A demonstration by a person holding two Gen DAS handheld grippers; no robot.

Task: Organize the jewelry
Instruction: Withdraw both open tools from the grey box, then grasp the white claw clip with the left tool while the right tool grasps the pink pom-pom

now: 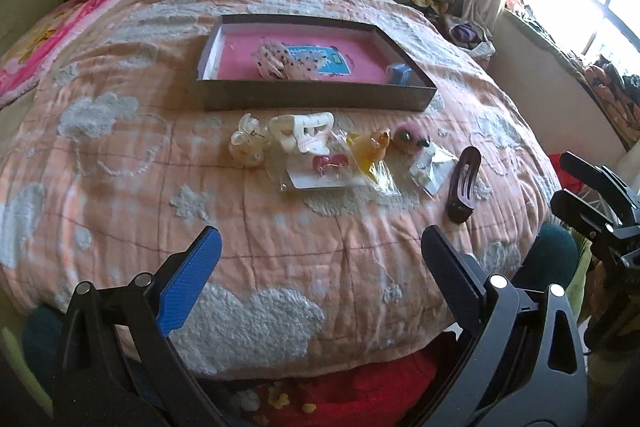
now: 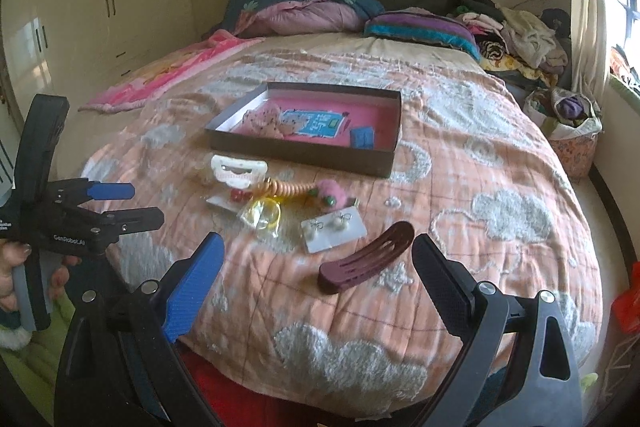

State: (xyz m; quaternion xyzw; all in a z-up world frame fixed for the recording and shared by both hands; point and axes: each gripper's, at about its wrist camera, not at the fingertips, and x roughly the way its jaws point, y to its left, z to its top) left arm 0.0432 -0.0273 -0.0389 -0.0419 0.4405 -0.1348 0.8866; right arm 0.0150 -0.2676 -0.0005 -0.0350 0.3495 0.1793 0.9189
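Observation:
A shallow dark box (image 1: pixel 316 99) (image 2: pixel 304 151) with a pink lining lies on the bed. In front of it lie a white claw clip (image 1: pixel 302 133) (image 2: pixel 236 169), a clear clip (image 1: pixel 246 143), red earrings on a card (image 1: pixel 326 163) (image 2: pixel 238 195), a yellow piece in plastic (image 1: pixel 374 151) (image 2: pixel 266 213), a pink fuzzy piece (image 1: pixel 408 141) (image 2: pixel 334 193), pearl earrings on a card (image 1: pixel 430 171) (image 2: pixel 334 231) and a maroon hair clip (image 1: pixel 464 185) (image 2: pixel 366 257). My left gripper (image 1: pixel 320 271) (image 2: pixel 128 205) is open and empty near the bed's front edge. My right gripper (image 2: pixel 316 285) (image 1: pixel 568 179) is open and empty, just short of the maroon clip.
The bed has a peach quilt with white clouds (image 1: pixel 280 247) (image 2: pixel 480 187). Pillows and blankets (image 2: pixel 320 15) lie at the headboard, a clothes pile (image 2: pixel 520 39) at the far right. A basket (image 2: pixel 572 139) stands right of the bed. Wardrobes (image 2: pixel 100 7) line the left wall.

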